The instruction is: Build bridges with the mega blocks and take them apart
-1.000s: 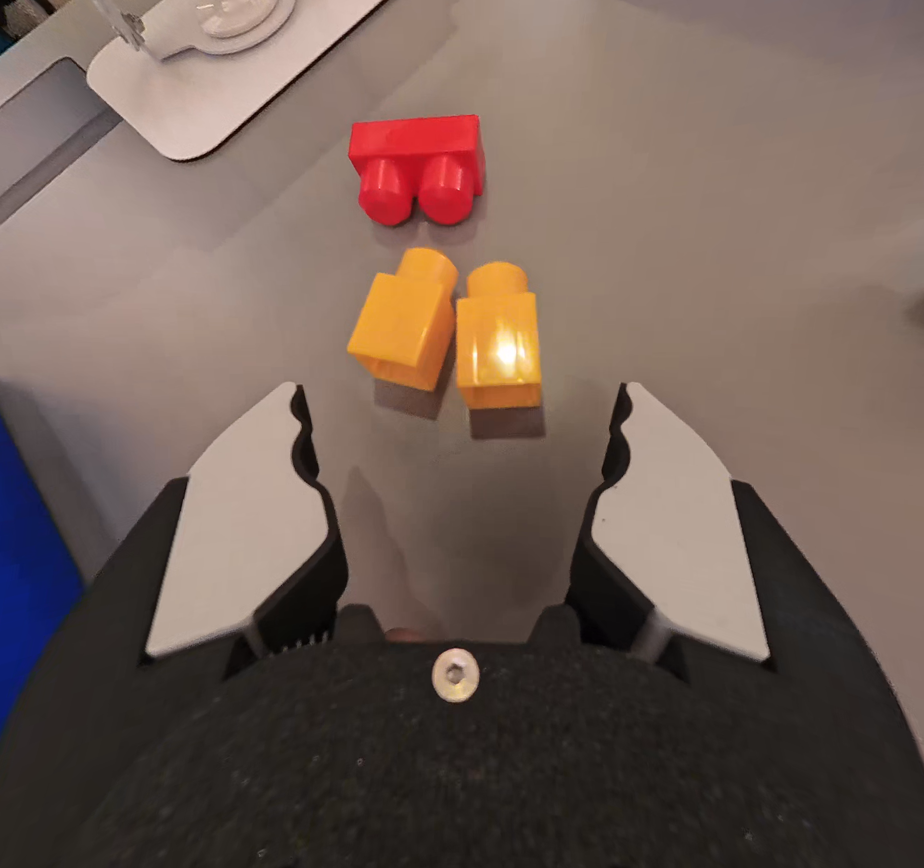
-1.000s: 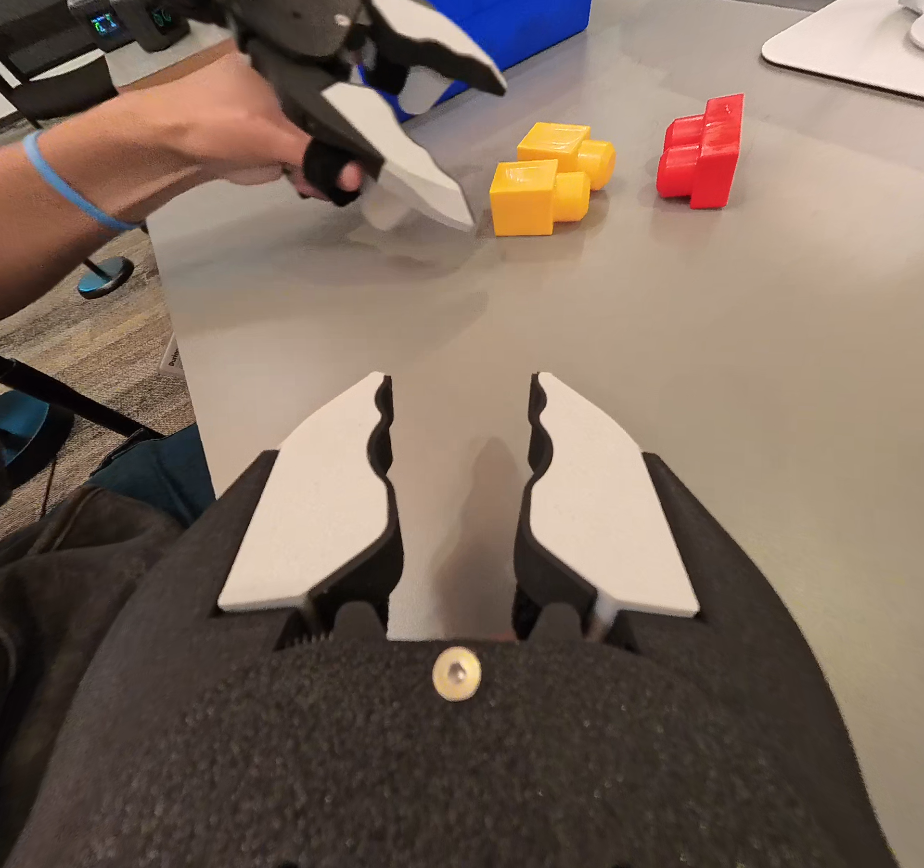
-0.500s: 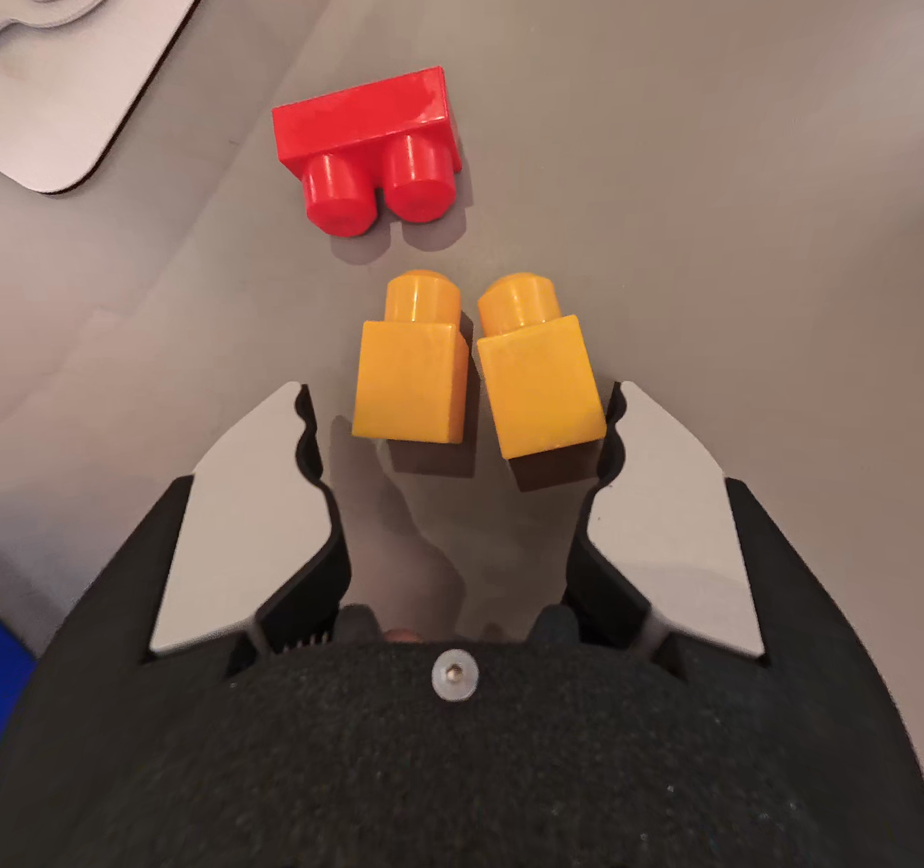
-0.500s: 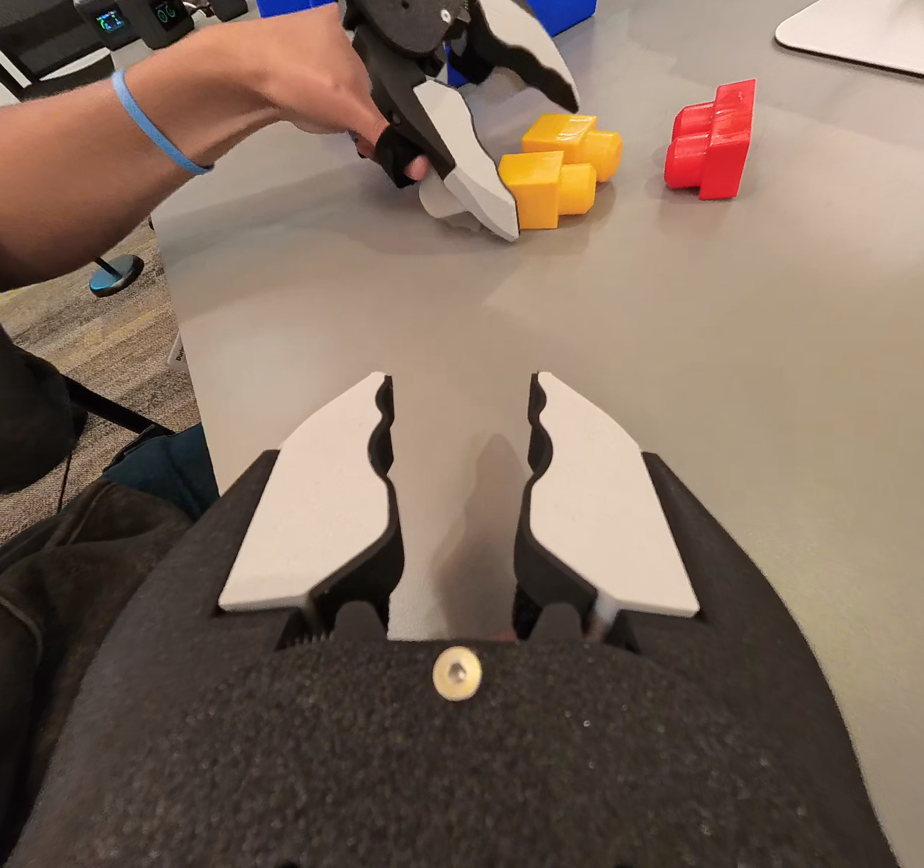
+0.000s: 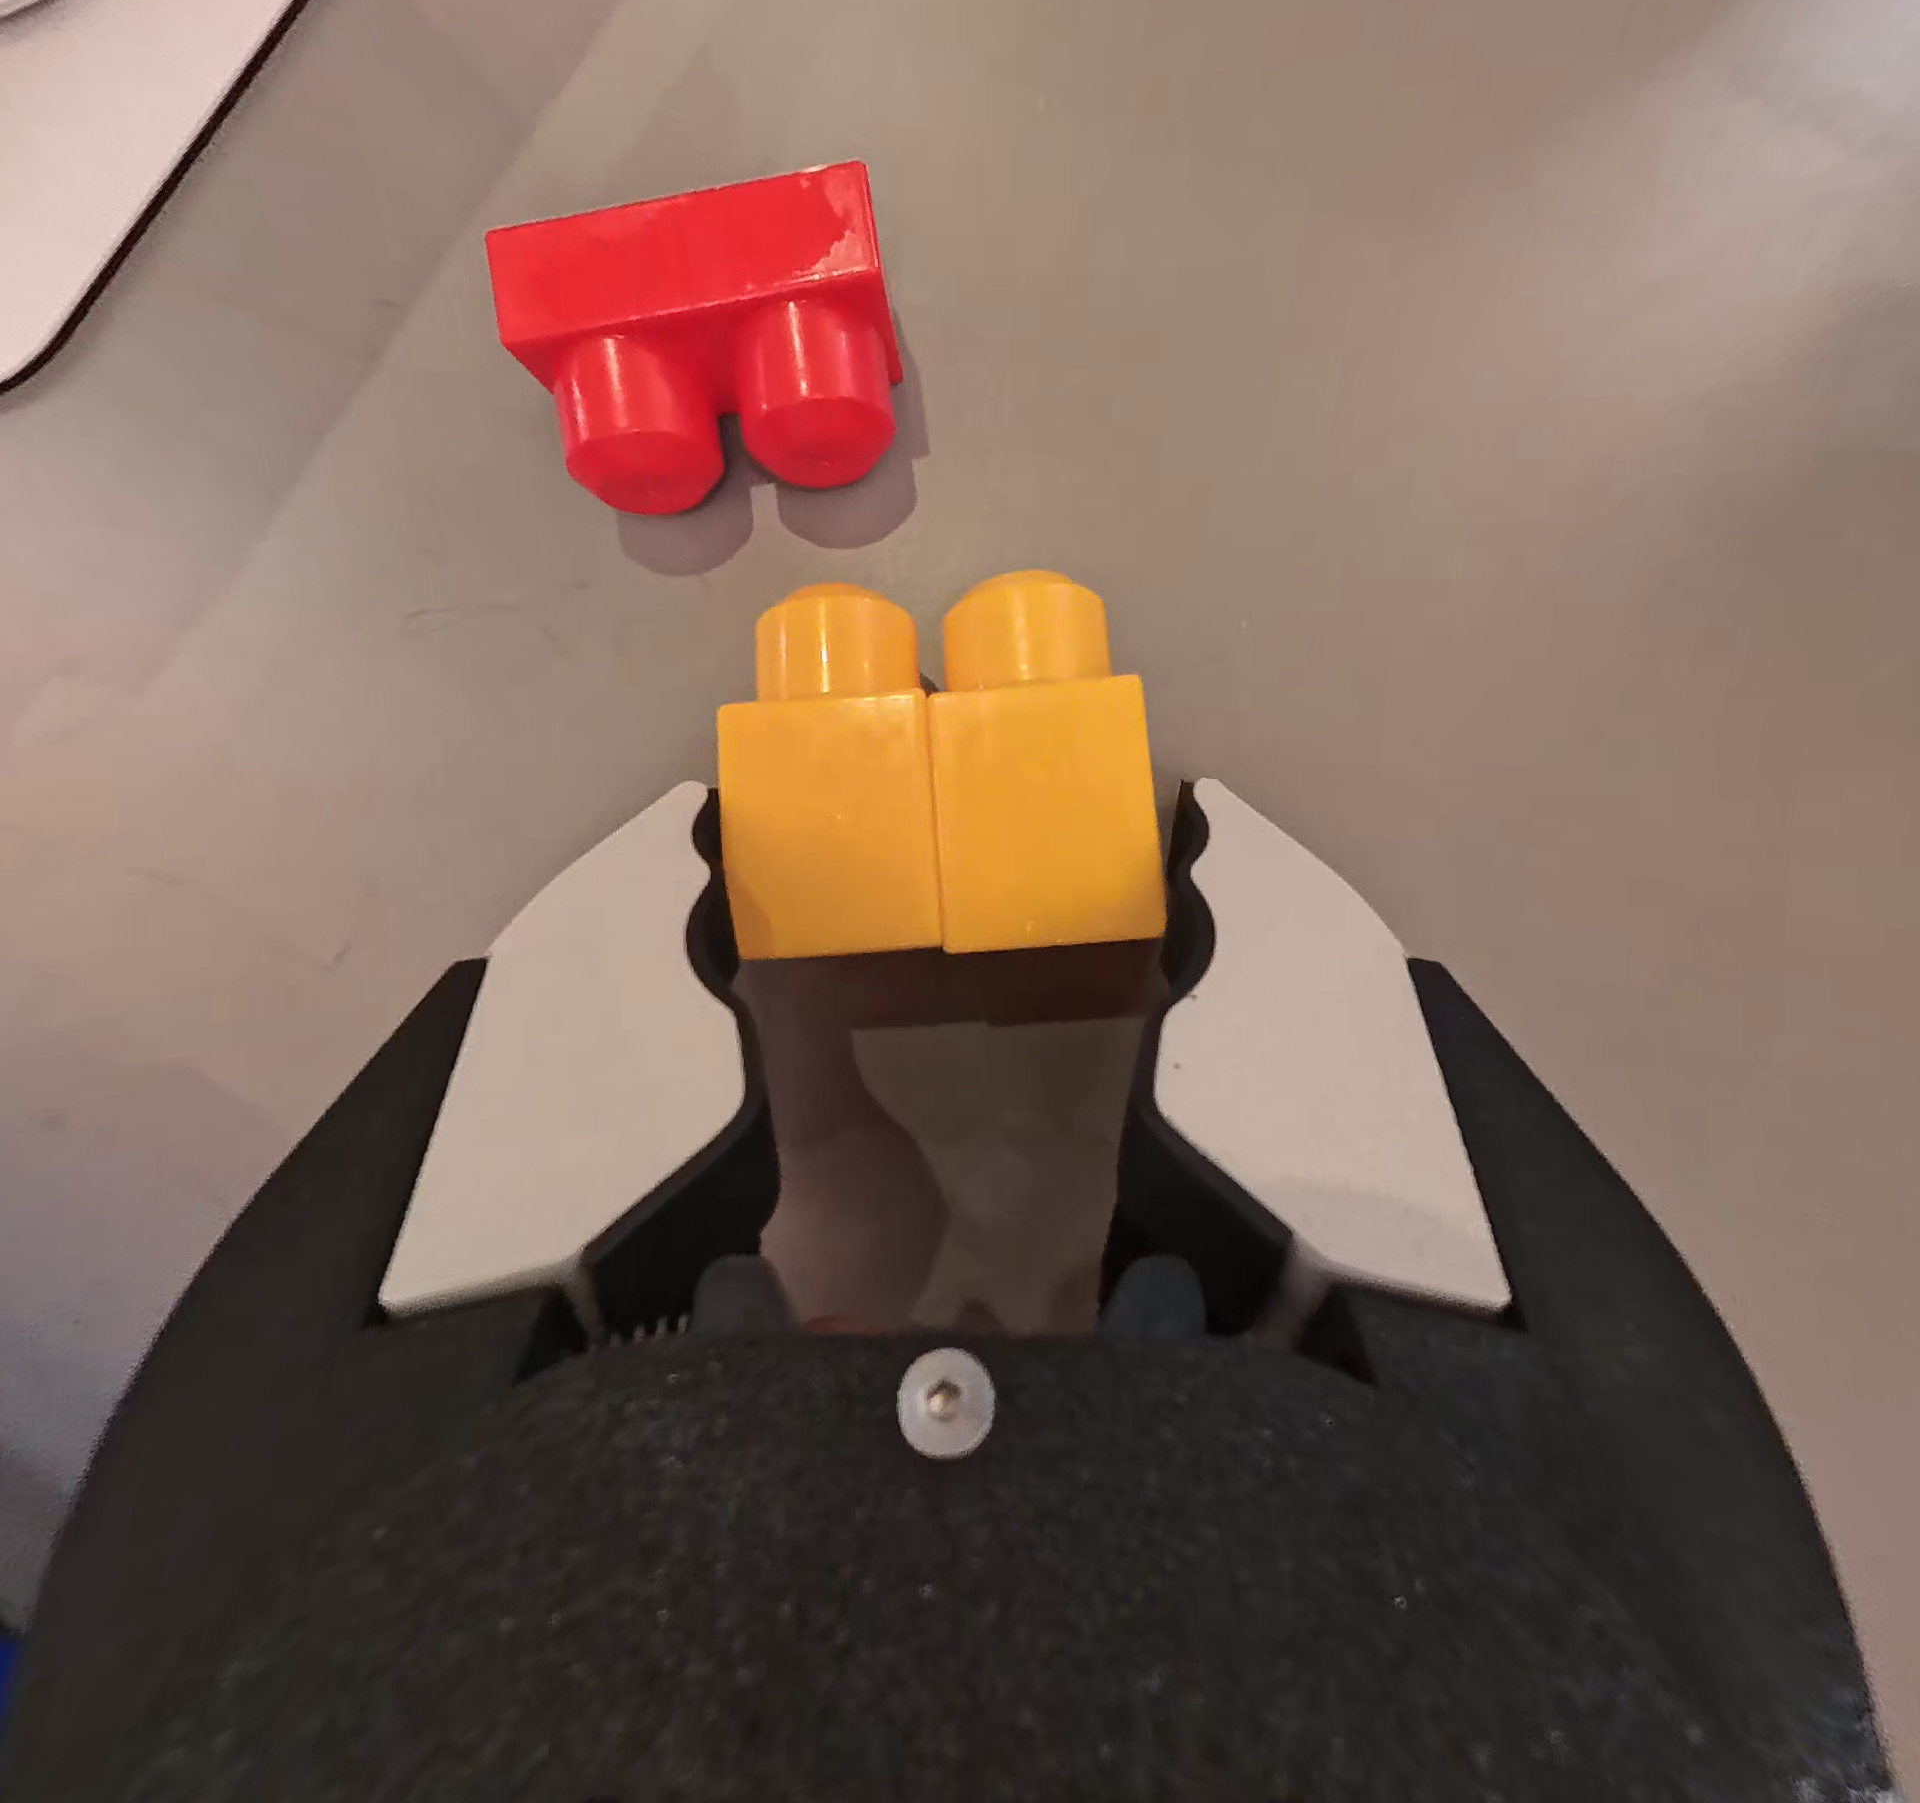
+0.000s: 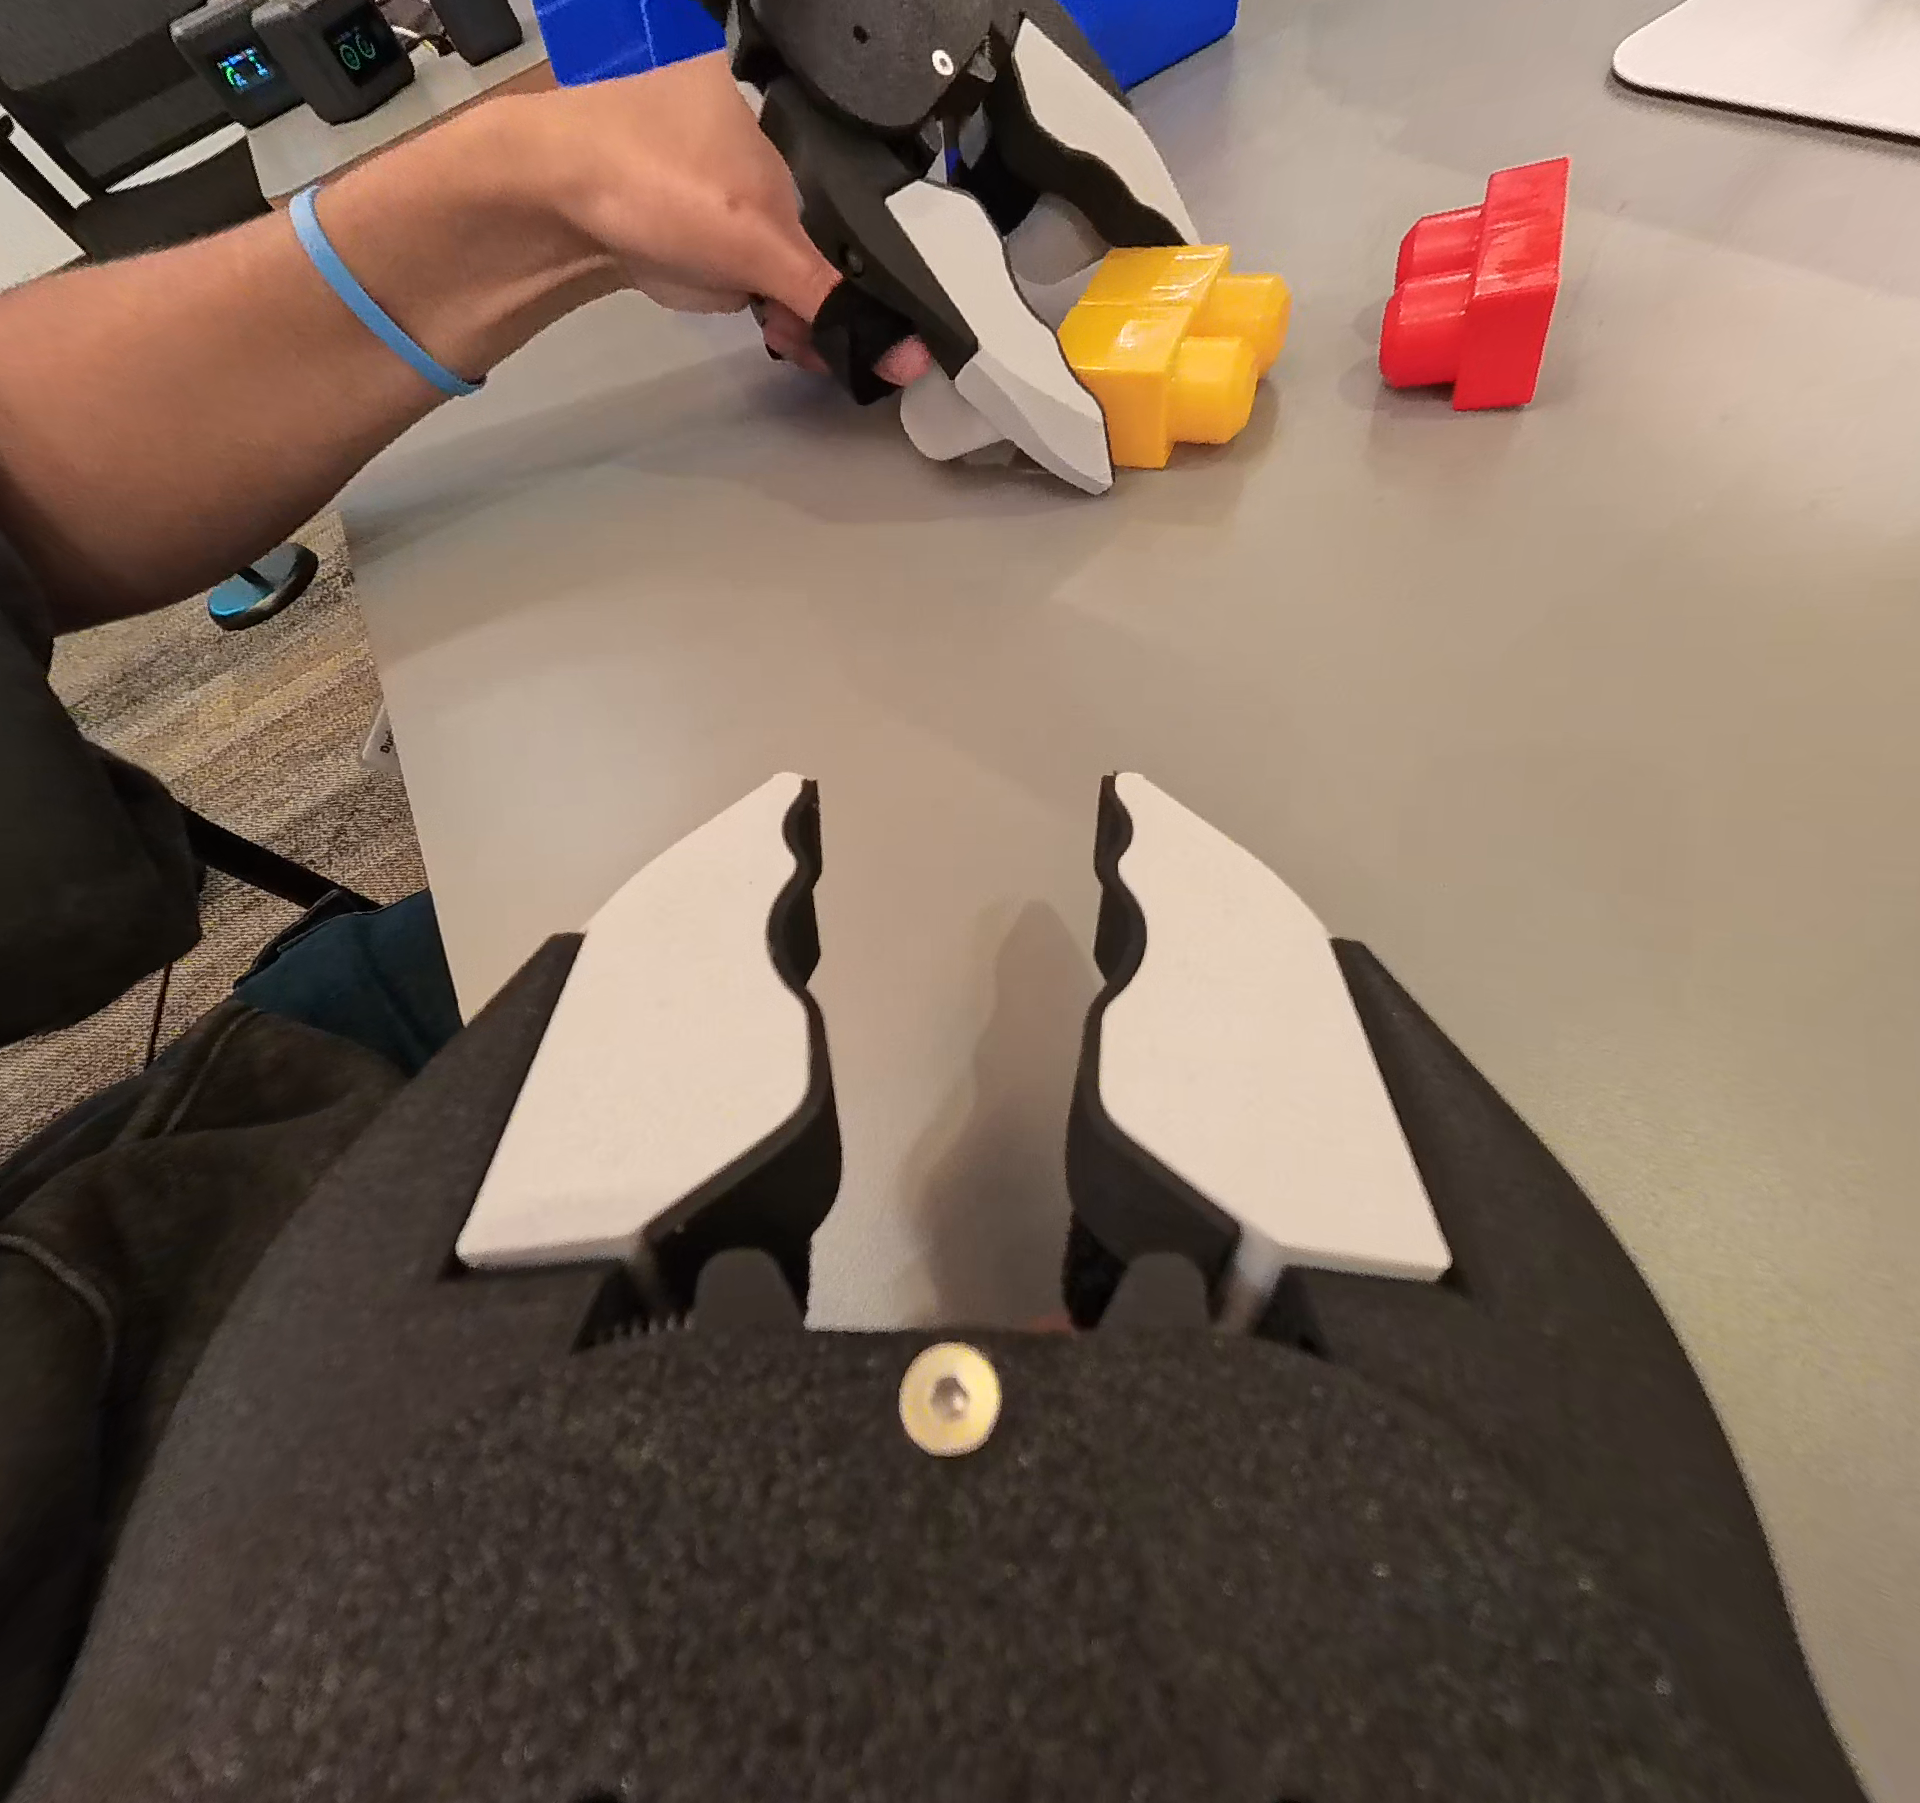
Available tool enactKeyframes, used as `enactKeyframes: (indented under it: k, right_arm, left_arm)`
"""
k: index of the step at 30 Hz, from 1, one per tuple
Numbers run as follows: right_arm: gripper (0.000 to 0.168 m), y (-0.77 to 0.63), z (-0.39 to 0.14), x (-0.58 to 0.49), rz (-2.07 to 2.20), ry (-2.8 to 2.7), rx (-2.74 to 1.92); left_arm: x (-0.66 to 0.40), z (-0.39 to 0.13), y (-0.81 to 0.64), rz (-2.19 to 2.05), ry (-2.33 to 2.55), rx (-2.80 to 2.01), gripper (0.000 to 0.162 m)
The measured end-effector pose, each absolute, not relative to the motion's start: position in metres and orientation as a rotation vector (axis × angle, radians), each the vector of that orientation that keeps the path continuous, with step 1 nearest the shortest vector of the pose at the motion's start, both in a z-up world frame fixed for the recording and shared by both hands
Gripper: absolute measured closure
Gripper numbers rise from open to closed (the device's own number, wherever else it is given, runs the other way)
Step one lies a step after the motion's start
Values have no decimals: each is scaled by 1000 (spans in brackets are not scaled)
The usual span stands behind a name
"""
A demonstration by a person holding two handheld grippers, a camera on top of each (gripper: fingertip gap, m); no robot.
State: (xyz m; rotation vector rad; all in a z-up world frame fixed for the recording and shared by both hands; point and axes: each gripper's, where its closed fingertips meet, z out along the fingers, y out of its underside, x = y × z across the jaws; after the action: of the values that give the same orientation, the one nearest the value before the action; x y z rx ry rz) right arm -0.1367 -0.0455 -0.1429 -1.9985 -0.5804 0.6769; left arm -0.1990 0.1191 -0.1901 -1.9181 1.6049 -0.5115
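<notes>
Yellow blocks (image 5: 940, 818), just squeezed flush together between the left gripper (image 5: 940, 808) fingers at 6 o'clock of the red block (image 5: 696, 330), so likely bridge legs; right gripper (image 6: 956, 797) idle, open, empty.

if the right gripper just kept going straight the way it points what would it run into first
Probably nothing soon: the right gripper points across bare grey table. The yellow blocks lie far ahead, roughly in line, though depth is hard to judge.

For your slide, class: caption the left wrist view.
Left gripper brackets two yellow blocks lying side by side; a red block lies beyond on the grey table.
</notes>
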Motion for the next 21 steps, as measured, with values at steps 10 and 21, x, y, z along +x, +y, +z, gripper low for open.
enactKeyframes:
  k: [10,21]
  right_arm:
    - [118,-46,-143,-136,668,-581,-1996]
    - [118,-45,-144,-136,658,-578,-2002]
  left_arm:
    - [-203,-186,115,-510,1579,-1892,83]
    - [-214,-189,108,-515,1551,-1915,82]
